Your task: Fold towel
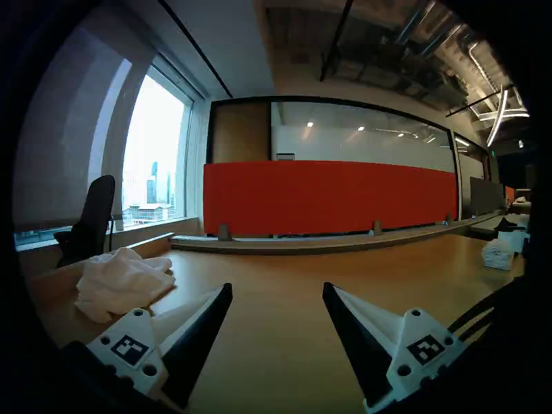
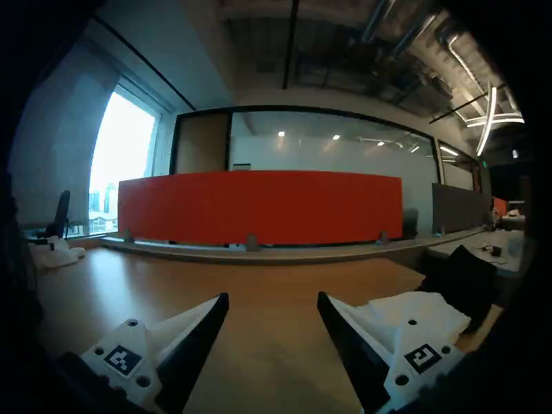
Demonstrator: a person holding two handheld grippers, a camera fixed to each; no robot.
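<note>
The left gripper [image 1: 276, 286] hovers over the wooden tabletop [image 1: 290, 303], fingers spread with nothing between them. A crumpled white towel [image 1: 123, 281] lies on the tabletop to the left of its left finger (the window side). The right gripper [image 2: 272, 297] is likewise spread and empty, with a second white towel [image 2: 414, 310] lying beside its right finger.

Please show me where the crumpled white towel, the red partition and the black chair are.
crumpled white towel [image 1: 123, 281]: left gripper view, middle of the heap.
red partition [image 1: 331, 196]: left gripper view, centre of its red face.
black chair [image 1: 96, 210]: left gripper view, on the backrest.
</note>
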